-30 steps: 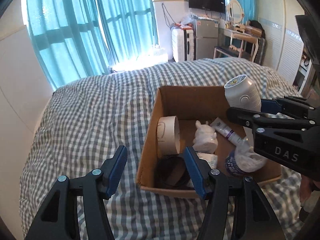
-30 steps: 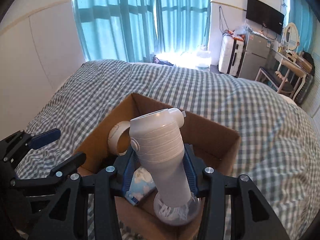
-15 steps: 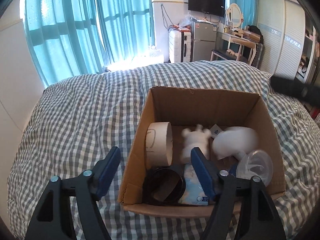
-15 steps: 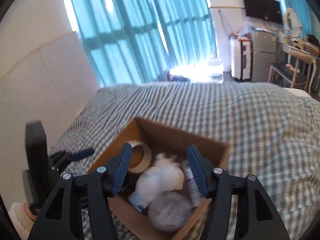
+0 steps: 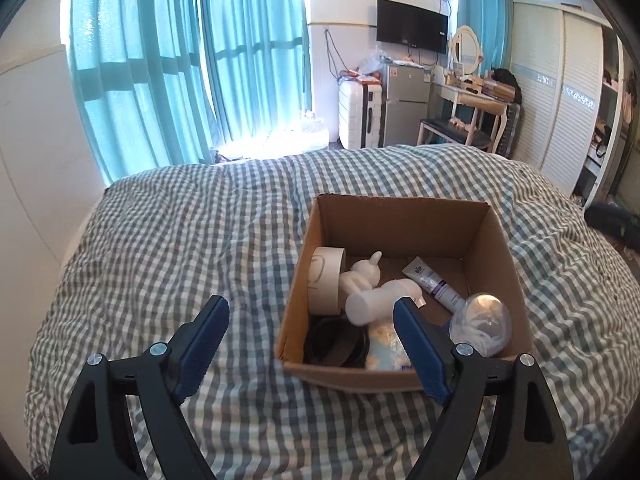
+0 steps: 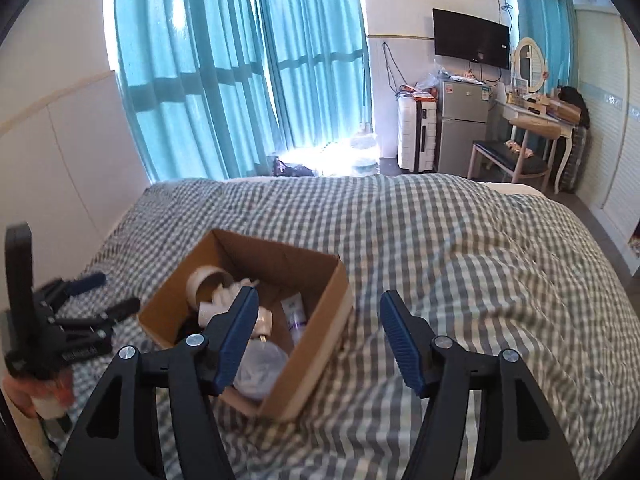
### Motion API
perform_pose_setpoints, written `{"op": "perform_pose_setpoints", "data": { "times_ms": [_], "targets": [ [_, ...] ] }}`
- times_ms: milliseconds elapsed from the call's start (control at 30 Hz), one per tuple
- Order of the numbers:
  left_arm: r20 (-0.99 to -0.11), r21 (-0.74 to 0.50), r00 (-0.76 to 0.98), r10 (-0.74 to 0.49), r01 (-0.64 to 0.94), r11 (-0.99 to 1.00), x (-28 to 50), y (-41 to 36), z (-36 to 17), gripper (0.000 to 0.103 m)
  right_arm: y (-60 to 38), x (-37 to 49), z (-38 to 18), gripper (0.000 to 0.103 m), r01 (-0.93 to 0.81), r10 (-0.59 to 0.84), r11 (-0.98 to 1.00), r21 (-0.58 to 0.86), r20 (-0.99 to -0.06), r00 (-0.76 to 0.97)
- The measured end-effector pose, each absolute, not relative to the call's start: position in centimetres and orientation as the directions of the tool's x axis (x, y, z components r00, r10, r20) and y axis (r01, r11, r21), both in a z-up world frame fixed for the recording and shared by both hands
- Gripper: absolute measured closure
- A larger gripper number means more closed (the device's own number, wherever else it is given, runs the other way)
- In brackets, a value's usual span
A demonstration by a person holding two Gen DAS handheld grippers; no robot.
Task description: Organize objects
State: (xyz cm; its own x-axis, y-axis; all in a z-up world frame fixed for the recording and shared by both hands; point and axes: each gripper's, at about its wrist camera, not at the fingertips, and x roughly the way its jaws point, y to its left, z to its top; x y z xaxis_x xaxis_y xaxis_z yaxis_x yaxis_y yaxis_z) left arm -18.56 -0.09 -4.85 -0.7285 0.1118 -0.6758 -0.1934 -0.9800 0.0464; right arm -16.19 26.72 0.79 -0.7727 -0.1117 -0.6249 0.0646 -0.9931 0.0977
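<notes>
Two grippers are ours here, and both are held over the grey-and-white checked bed cover with nothing between their blue pads. Our left gripper fills the bottom of the left wrist view, its jaws spread wide and empty; its right pad crosses in front of the near wall of the open brown cardboard box, which sits on the bed at centre right of that frame. Our right gripper takes the bottom of the right wrist view, jaws likewise wide apart and holding nothing, with the box at lower left of centre, partly behind its left pad.

Inside the box we see, along the left wall, a cream tape roll standing on edge, and just beside it a small white animal figurine. A white ribbed bottle lies on its side across the middle, resting over a pale printed packet. A black ring-shaped object lies in the near left corner. A white tube with a purple label lies slanted toward the right, and a clear domed container holding white material sits in the near right corner.

At the left edge of the right wrist view our left gripper shows as a blurred black shape, apart from the box.
</notes>
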Motion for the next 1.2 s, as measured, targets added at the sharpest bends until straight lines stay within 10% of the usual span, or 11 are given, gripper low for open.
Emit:
{"op": "perform_pose_setpoints", "data": {
  "times_ms": [667, 1200],
  "targets": [
    [-0.606, 0.023, -0.794, 0.047, -0.077, -0.997, -16.2, -0.6, -8.5, 0.004, 25.1, -12.2, -5.2, 0.007, -0.015, -0.014, -0.999, 0.041, -0.618, -0.786],
    [-0.557, 0.042, -0.830, 0.041, -0.077, -0.996, -15.1, -0.5, -6.7, 0.002, 21.3, -11.0, -4.2, 0.004, -0.012, 0.097, -0.987, -0.160, -0.535, -0.839]
  ]
}}
